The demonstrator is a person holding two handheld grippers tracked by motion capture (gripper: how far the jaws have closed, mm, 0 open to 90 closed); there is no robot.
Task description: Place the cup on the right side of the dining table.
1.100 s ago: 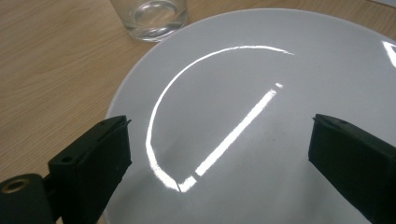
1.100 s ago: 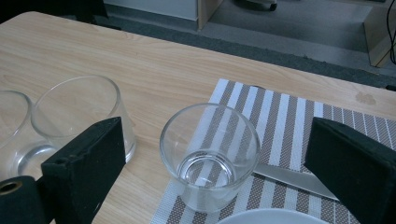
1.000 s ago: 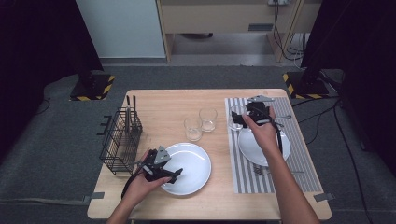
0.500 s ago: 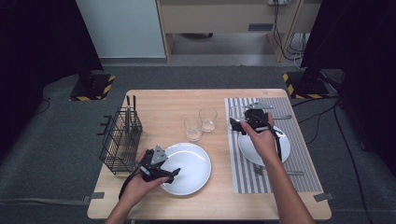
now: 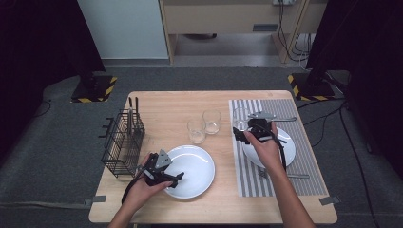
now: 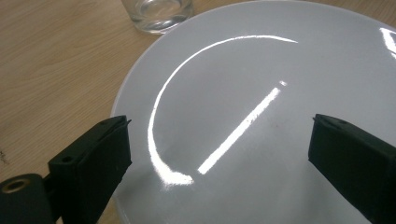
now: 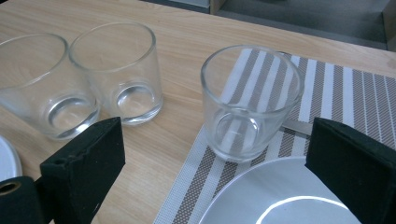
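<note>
The right gripper point(image 7: 215, 154) is held with its jaws spread wide and empty, low over the striped placemat point(image 7: 345, 88), looking straight at a clear, empty glass point(image 7: 250, 100) that stands upright on the mat's corner, just beyond the rim of a white plate point(image 7: 280, 196). Two more glasses point(image 7: 114, 70) stand side by side on the bare wood of the table point(image 5: 166, 102), near the first. The left gripper point(image 6: 219, 154), jaws also wide apart and empty, hovers over a second, larger white plate point(image 6: 261, 74) near the table's front. A black wire basket point(image 5: 121, 140) sits at the left edge.
</note>
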